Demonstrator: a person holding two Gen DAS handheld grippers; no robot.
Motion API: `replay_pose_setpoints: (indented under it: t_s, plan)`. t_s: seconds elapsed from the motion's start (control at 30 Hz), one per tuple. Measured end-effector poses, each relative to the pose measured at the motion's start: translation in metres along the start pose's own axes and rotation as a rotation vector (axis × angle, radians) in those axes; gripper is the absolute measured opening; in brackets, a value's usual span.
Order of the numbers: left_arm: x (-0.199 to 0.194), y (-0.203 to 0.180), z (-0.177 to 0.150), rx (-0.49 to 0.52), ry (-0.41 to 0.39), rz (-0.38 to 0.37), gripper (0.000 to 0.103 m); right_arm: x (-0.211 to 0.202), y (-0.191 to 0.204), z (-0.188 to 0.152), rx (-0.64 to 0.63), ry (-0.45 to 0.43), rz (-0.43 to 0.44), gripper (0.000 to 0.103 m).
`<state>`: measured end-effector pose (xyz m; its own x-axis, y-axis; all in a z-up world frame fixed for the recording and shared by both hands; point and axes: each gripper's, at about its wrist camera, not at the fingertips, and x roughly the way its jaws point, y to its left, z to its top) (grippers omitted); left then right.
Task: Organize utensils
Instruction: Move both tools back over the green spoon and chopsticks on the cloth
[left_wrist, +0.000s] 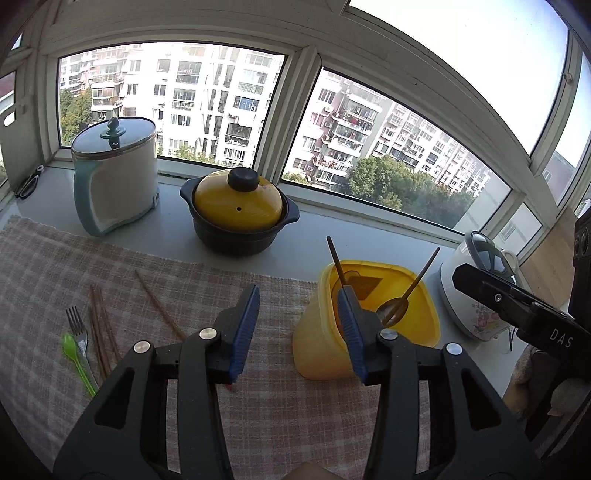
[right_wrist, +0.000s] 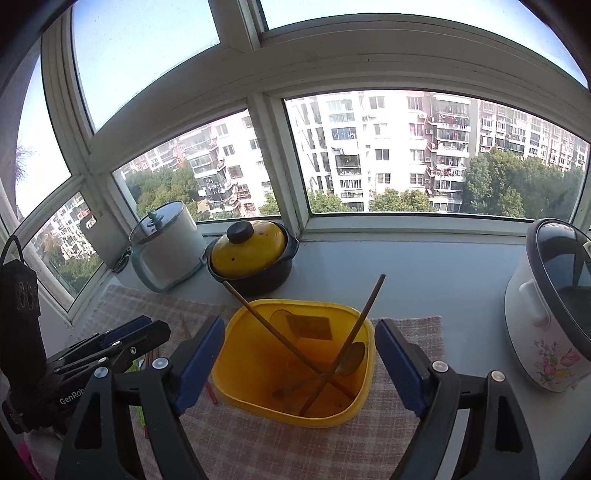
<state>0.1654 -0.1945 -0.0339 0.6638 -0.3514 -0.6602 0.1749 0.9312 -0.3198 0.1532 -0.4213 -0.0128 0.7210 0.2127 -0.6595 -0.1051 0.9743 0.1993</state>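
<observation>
Utensils partly gathered in a yellow tub on the counter, both tongs empty.

We see the counter under the window, a checked cloth across it, and the yellow tub standing on the cloth's right part. Inside the tub lean a wooden spoon and a chopstick, crossing low down. Our left tongs stand apart just beside the tub, gripping nothing; our right tongs gape wide above it, also empty. Loose chopsticks, a fork and a green spoon lie on the cloth, well apart from the tub.
</observation>
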Motion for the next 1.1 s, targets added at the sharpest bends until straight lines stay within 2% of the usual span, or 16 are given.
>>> replay_pose_setpoints:
  t_s: [0.2, 0.33, 0.5, 0.63, 0.8, 0.9, 0.97, 1.03, 1.1]
  plan:
    - [-0.016, 0.048, -0.01, -0.054, 0.032, 0.059, 0.045, -0.003, 0.022, -0.003, -0.016, -0.017, 0.027, 0.088]
    - [-0.026, 0.09, -0.021, -0.127, 0.054, 0.109, 0.045, -0.004, 0.04, -0.007, -0.047, -0.04, 0.041, 0.102]
    - [-0.038, 0.135, -0.035, -0.167, 0.079, 0.205, 0.044, 0.002, 0.065, -0.008, -0.116, -0.031, 0.034, 0.103]
    - [-0.041, 0.172, -0.049, -0.217, 0.138, 0.268, 0.045, 0.012, 0.088, -0.01, -0.177, 0.001, 0.045, 0.103]
    - [-0.038, 0.216, -0.065, -0.322, 0.217, 0.303, 0.044, 0.027, 0.12, -0.016, -0.246, 0.048, 0.112, 0.103]
    - [-0.031, 0.234, -0.074, -0.367, 0.252, 0.297, 0.044, 0.039, 0.138, -0.02, -0.27, 0.082, 0.161, 0.102]
    - [-0.027, 0.245, -0.079, -0.402, 0.268, 0.29, 0.041, 0.049, 0.15, -0.022, -0.29, 0.111, 0.182, 0.099]
    - [-0.02, 0.252, -0.082, -0.432, 0.287, 0.274, 0.032, 0.063, 0.162, -0.025, -0.309, 0.154, 0.208, 0.095]
    - [-0.014, 0.259, -0.083, -0.462, 0.298, 0.27, 0.029, 0.08, 0.172, -0.029, -0.319, 0.209, 0.241, 0.091]
